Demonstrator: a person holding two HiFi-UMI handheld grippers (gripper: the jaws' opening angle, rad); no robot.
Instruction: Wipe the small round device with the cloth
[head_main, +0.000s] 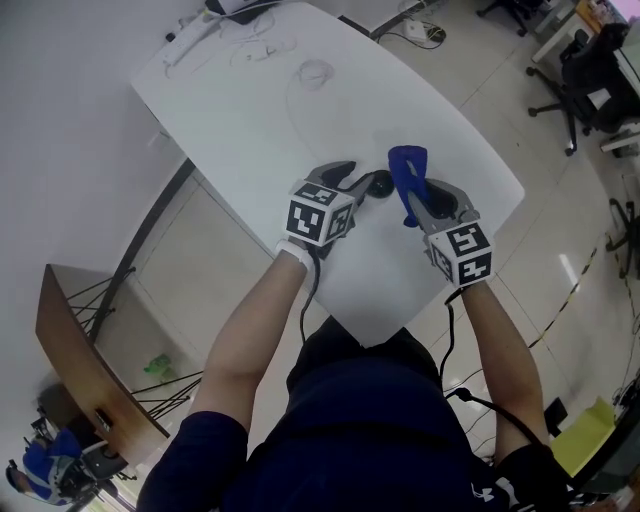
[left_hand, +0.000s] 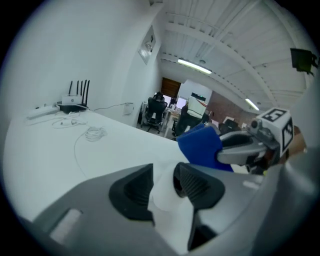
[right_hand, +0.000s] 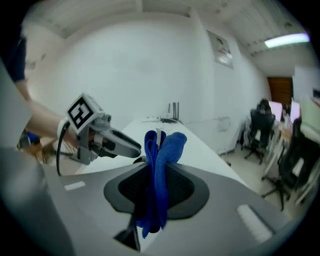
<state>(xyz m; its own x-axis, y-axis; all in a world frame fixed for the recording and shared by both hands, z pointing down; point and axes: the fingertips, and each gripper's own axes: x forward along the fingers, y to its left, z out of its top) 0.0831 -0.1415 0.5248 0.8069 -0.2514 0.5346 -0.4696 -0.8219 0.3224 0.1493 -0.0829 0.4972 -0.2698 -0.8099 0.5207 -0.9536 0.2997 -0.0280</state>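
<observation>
left gripper angled down, jaws apart, beside device; right gripper tilted down, pinching blue cloth

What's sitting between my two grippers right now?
In the head view, only a small dark round thing, apparently the device, by the left gripper, just left of the blue cloth in the right gripper; otherwise bare white table.

The cloth pinched in the right gripper is blue, soft and nappy. Both grippers are matt grey plastic with black ribbed pads. Beneath the left gripper, the table is white, smooth, faintly sheeny.
</observation>
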